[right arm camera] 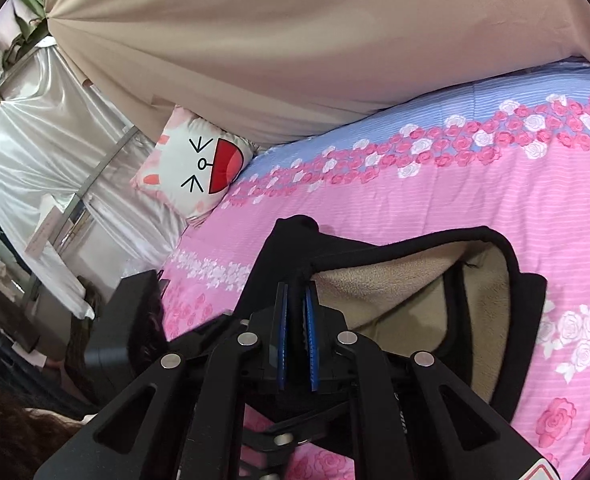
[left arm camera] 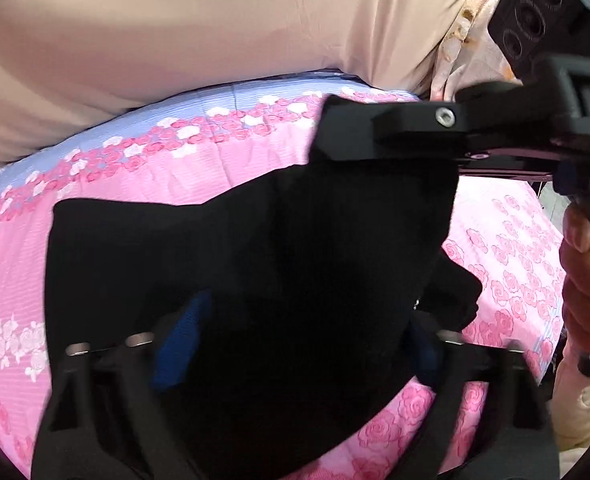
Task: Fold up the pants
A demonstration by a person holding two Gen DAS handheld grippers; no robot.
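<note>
The black pants [left arm camera: 255, 264] hang bunched over the pink rose bedspread [left arm camera: 223, 168]. In the left wrist view the cloth covers my left gripper [left arm camera: 295, 344]; its blue pads [left arm camera: 183, 340] stand apart with thick fabric between them. My right gripper [left arm camera: 335, 132] comes in from the upper right, pinching the pants' top edge. In the right wrist view my right gripper [right arm camera: 297, 308] is shut on the black waistband [right arm camera: 291, 248], and the pants' beige fleece lining [right arm camera: 395, 284] gapes open to the right.
A beige curtain [right arm camera: 295, 40] hangs behind the bed. A cartoon-face cushion [right arm camera: 195, 164] lies at the bed's far corner. Silver drapes and shelving [right arm camera: 35, 152] stand to the left. The person's hand [left arm camera: 587, 272] holds the right gripper's handle.
</note>
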